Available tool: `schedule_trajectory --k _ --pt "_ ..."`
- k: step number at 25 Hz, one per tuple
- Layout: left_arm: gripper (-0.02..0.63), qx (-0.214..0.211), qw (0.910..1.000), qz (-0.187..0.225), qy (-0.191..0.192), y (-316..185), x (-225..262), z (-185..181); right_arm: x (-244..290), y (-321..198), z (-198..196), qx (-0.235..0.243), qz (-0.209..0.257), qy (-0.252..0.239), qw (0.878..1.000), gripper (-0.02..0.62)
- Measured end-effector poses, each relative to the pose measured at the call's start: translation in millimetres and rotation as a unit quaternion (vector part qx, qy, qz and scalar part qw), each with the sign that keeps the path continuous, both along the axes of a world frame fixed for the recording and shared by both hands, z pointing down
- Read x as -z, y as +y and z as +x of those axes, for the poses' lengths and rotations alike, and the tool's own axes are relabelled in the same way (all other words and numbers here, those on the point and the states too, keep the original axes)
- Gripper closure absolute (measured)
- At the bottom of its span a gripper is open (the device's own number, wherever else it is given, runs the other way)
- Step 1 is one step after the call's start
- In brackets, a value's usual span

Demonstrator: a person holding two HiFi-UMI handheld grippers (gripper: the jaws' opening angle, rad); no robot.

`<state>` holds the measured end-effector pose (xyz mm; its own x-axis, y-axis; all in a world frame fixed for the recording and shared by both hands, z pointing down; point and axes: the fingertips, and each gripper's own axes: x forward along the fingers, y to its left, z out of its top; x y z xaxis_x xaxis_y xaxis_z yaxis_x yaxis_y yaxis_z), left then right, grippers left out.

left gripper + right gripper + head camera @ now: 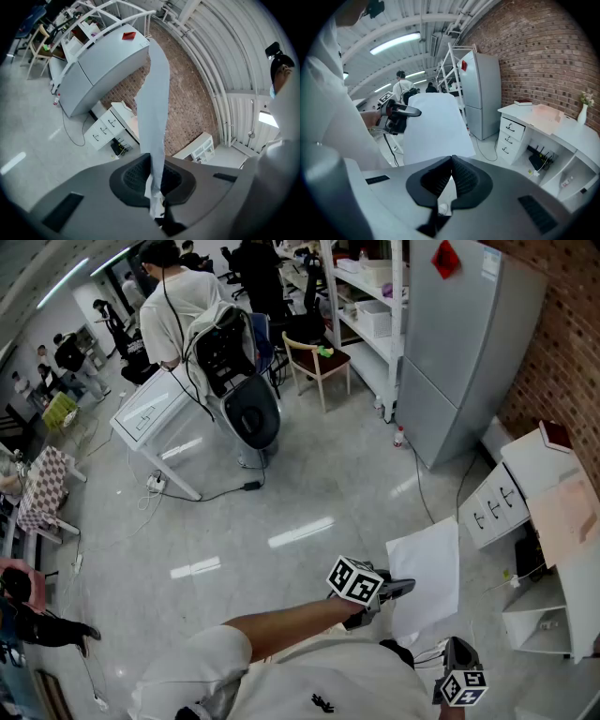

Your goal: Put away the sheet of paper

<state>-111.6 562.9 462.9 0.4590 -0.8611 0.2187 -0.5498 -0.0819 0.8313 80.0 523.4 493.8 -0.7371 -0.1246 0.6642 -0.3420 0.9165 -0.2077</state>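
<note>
White sheet of paper (427,576) is off the floor, pinched by one edge in the L gripper (397,589). It sits at approx 4 o'clock in the head view and spreads away from the jaws toward 3 o'clock. L fingers are clamped tight on that edge w/ the paper running straight up btwn the pads, so the left gripper view shows it edge-on. It's prob. gripped at the margin so the rest isn't creased and hangs clear of the body. R gripper (451,163) is low at 5 o'clock, tips pressed together w/ nothing in them, aimed at the sheet's face. It looks spare, maybe for a drawer or to steady the free end. White desk (525,460) w/ drawer unit (492,507) at 3 o'clock seems the likely destination. Grey fridge (464,343) stands at 1 o'clock. Count: 1 sheet, 2 grippers, 1 desk, 3 drawer handles showing, 1 fridge.
</note>
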Motion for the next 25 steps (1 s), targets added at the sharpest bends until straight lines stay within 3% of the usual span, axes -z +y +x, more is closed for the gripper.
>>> schedule_trajectory --k 4,8,16,18,19,25 --pt "0.583 -0.032 0.9995 -0.001 0.007 -28 13 1 15 -23 -7 -0.033 0.014 -0.016 0.999 0.568" --pt "0.583 -0.022 0.9997 0.006 -0.009 -101 15 -12 3 -102 -26 -0.034 0.022 -0.050 0.998 0.568" --pt "0.583 -0.045 0.9986 -0.008 -0.027 -281 19 63 -7 -258 59 -0.082 0.010 -0.079 0.993 0.563" --pt "0.583 -0.050 0.9982 -0.009 -0.031 -315 17 77 -12 -288 77 -0.093 0.016 -0.083 0.992 0.488" --pt "0.583 -0.050 0.9983 -0.009 -0.029 -330 16 83 -17 -300 87 -0.100 0.015 -0.082 0.992 0.486" --pt "0.583 -0.026 0.9990 0.006 0.037 -417 21 95 -38 -361 110 -0.126 0.001 -0.070 0.990 0.488"
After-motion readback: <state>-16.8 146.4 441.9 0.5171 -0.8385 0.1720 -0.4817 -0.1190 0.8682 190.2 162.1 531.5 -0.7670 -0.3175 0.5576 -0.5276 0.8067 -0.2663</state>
